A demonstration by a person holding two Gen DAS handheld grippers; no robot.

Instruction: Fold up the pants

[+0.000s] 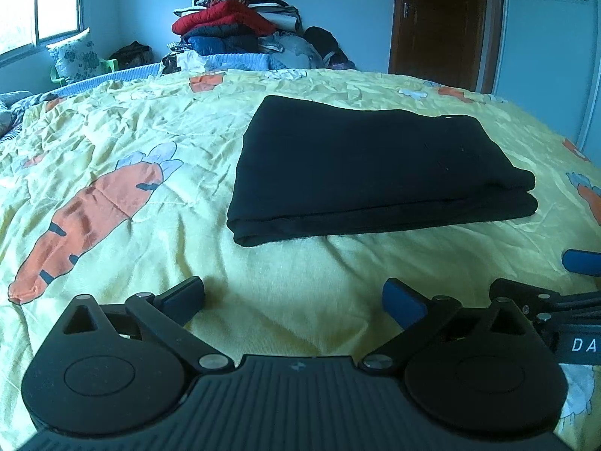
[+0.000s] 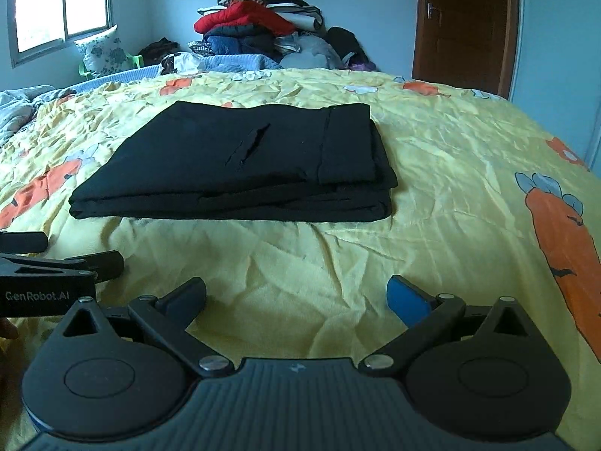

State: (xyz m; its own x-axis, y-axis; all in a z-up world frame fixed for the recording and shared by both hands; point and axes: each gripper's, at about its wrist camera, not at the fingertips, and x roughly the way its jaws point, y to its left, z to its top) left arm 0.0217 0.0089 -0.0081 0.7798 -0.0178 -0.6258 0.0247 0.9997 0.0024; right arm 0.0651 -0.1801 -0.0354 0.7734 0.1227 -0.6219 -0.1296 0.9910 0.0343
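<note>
The black pants (image 1: 372, 173) lie folded into a flat rectangular stack on the yellow bedspread (image 1: 150, 143). They also show in the right wrist view (image 2: 240, 165), with a pocket slit on top. My left gripper (image 1: 293, 300) is open and empty, low over the bedspread, short of the stack's near edge. My right gripper (image 2: 296, 298) is open and empty, also short of the stack. Each gripper shows at the edge of the other's view: the right one (image 1: 578, 282), the left one (image 2: 56, 263).
A tall pile of clothes (image 1: 240, 18) stands beyond the far end of the bed. A floral pillow on a green chair (image 1: 75, 56) sits under the window at left. A brown door (image 1: 443, 18) is at back right. Orange carrot prints (image 1: 90, 218) mark the bedspread.
</note>
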